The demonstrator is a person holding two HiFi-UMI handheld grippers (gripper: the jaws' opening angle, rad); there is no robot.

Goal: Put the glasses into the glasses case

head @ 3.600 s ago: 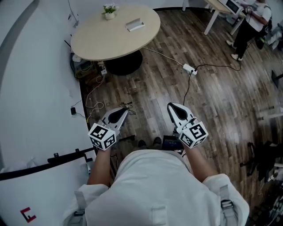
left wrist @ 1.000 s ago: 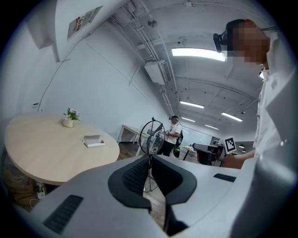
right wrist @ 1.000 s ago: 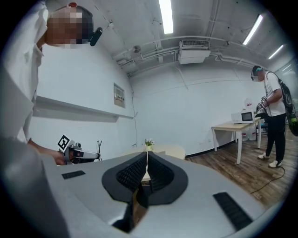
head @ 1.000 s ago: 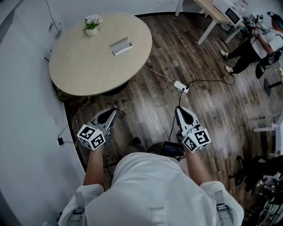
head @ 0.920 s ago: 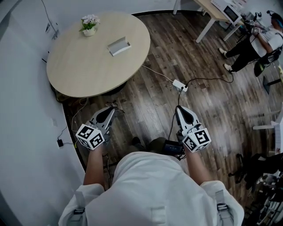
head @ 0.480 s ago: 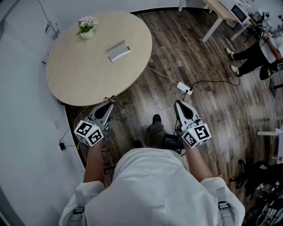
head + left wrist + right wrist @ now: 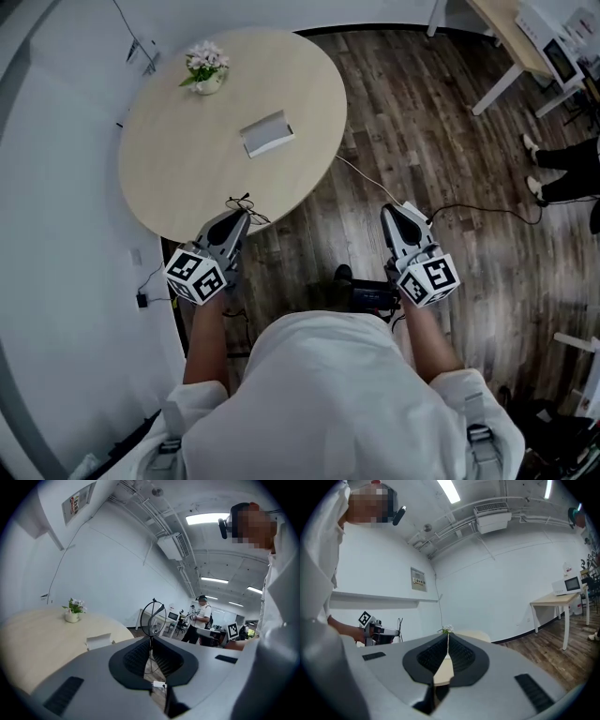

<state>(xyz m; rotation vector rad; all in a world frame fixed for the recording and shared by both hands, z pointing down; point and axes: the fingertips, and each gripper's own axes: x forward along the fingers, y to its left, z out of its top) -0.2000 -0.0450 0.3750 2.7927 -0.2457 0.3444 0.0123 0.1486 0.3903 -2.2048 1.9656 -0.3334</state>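
Observation:
The glasses (image 7: 153,617), a thin dark wire frame with round lenses, stick up from the tips of my left gripper (image 7: 151,640), which is shut on them. In the head view the left gripper (image 7: 238,217) hangs at the near edge of the round beige table (image 7: 178,164), with the glasses (image 7: 246,202) poking out over the rim. The glasses case (image 7: 267,133), a pale open box, lies near the table's middle and shows as the case (image 7: 99,641) in the left gripper view. My right gripper (image 7: 397,215) is over the wooden floor, to the right of the table. Its tips (image 7: 448,638) meet with nothing between them.
A small flower pot (image 7: 207,73) stands at the table's far side. A cable (image 7: 487,210) runs over the floor at the right. Another person's legs (image 7: 562,173) and a white desk (image 7: 525,42) are at the far right. A white wall curves round the left.
The person has walked up to the table, so it and the case look nearer. Both grippers came forward, and the left one now reaches the table's edge. The grip on the glasses is unchanged.

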